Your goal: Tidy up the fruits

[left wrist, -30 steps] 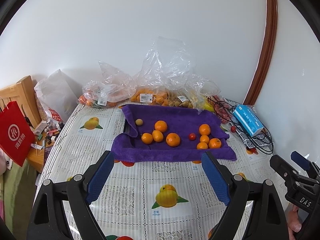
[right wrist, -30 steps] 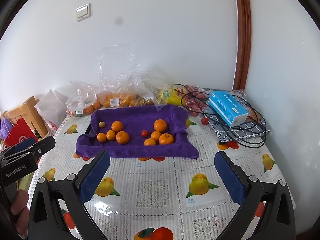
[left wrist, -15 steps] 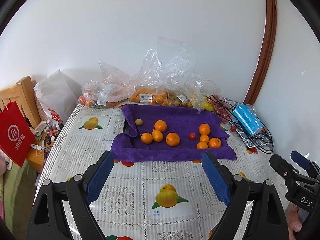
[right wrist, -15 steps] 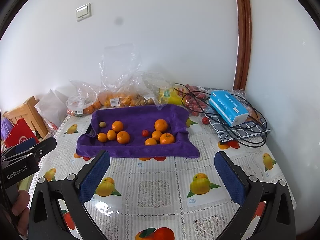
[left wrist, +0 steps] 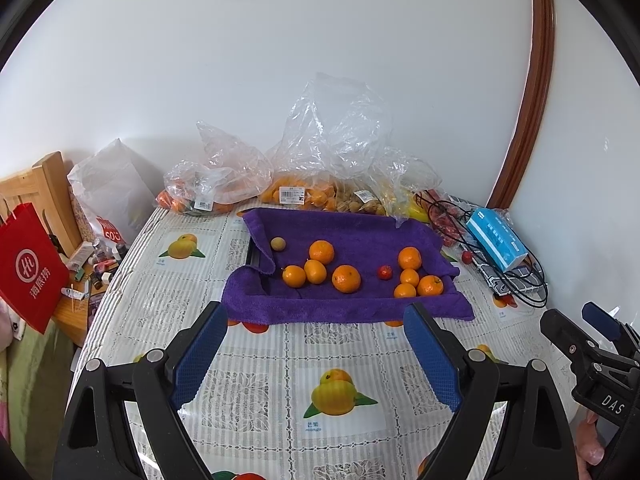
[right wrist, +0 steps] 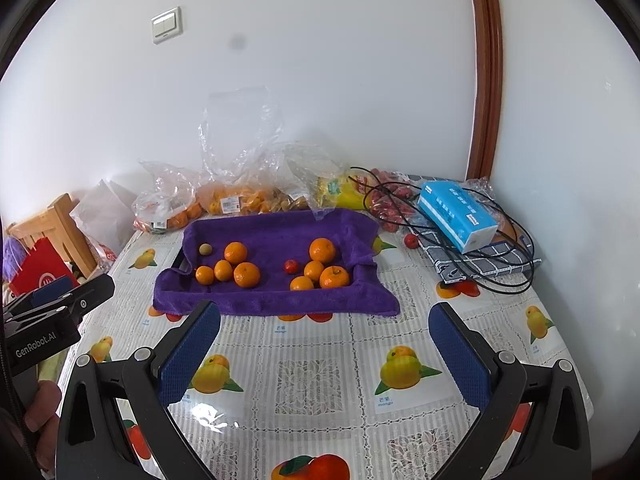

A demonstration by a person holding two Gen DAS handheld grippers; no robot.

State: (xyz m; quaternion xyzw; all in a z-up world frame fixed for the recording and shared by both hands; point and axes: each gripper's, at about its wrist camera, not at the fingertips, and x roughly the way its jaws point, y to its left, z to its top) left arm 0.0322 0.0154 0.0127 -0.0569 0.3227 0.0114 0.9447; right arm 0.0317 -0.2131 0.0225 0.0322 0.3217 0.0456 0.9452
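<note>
Little displacement is recorded since the earlier frames: both grippers have been kept low over the near half of the table, and the fruit has not been shifted.

Table [left wrist: 256, 364]: covered by a plastic cloth printed with fruit pictures, set against a white wall.

Purple towel [left wrist: 360, 236]: laid over a tray at the middle of the table, edges turned up at the back and sides; the fruit is held on it.

Plastic bags [left wrist: 332, 148]: several clear ones lined along the wall behind the towel, oranges and other produce seen inside.

Tissue box [right wrist: 458, 216]: blue, placed on a checked cloth at the right, with black cable looped around it.

Left gripper [left wrist: 316, 356]: spread wide, nothing held, blue pads well apart above bare tablecloth just in front of the towel.

Right gripper [right wrist: 324, 354]: likewise spread wide and empty, near the towel's front edge.

Oranges [left wrist: 346, 279]: eight counted, four grouped on the left of the towel, four on the right.

Red fruit [left wrist: 385, 272]: one small piece between the two groups; another lies off the towel beside the cable.

Pale round fruit [left wrist: 277, 244]: smallest item, at the towel's back left.
</note>
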